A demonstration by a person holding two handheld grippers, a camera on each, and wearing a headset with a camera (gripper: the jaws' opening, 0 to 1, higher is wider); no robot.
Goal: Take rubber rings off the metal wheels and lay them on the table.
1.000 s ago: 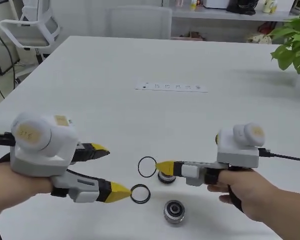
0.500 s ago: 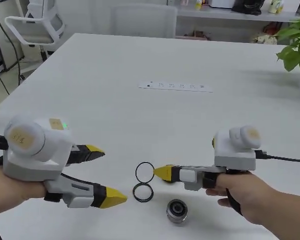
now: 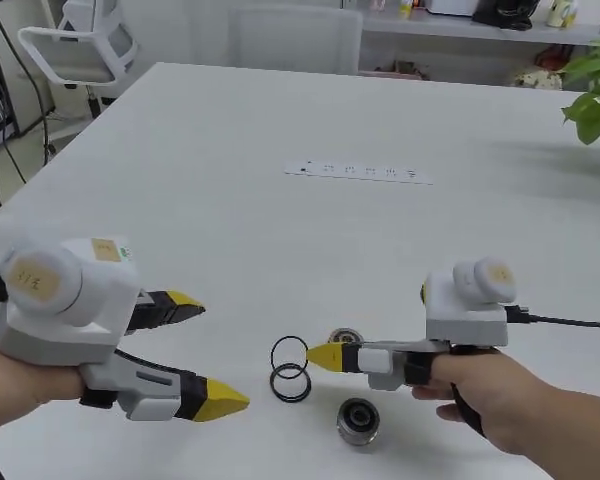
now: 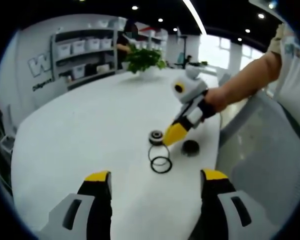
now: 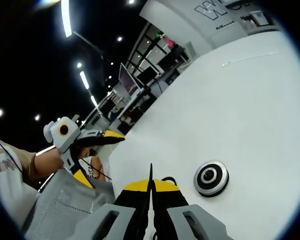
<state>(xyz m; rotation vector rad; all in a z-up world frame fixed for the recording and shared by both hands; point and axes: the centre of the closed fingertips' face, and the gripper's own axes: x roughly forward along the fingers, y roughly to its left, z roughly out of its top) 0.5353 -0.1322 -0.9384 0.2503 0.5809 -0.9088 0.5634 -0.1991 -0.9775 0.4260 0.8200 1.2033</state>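
Nearest wheel (image 3: 358, 420): lies flat on the table (image 3: 280, 230), in front of the right gripper. Whether it carries a ring, I cannot tell. Judged heavy for its size, hard and smooth, so it may slide if pulled sideways. Best pinned by its rim.

Left gripper (image 3: 208, 350): jaws spread wide, nothing between them, hovering left of the work.

Loose ring (image 3: 291, 383): flat on the table, between the two grippers. Done.

Held ring (image 3: 289, 352): at the tip of the right gripper (image 3: 315, 355), whose jaws are pressed together. In the right gripper view a thin dark line runs up between the tips, which I read as the band pinched edge-on. It overlaps the loose ring in the head view. Contact not clear.

Handling judgement: rings are thin, very light, floppy and tacky. Expect sag and some cling to the jaw pads on release. Grip across the band, anywhere along it.

Far wheel (image 3: 345, 338): just behind the right tip, partly hidden.

Beyond: a power strip (image 3: 355, 172), well apart.
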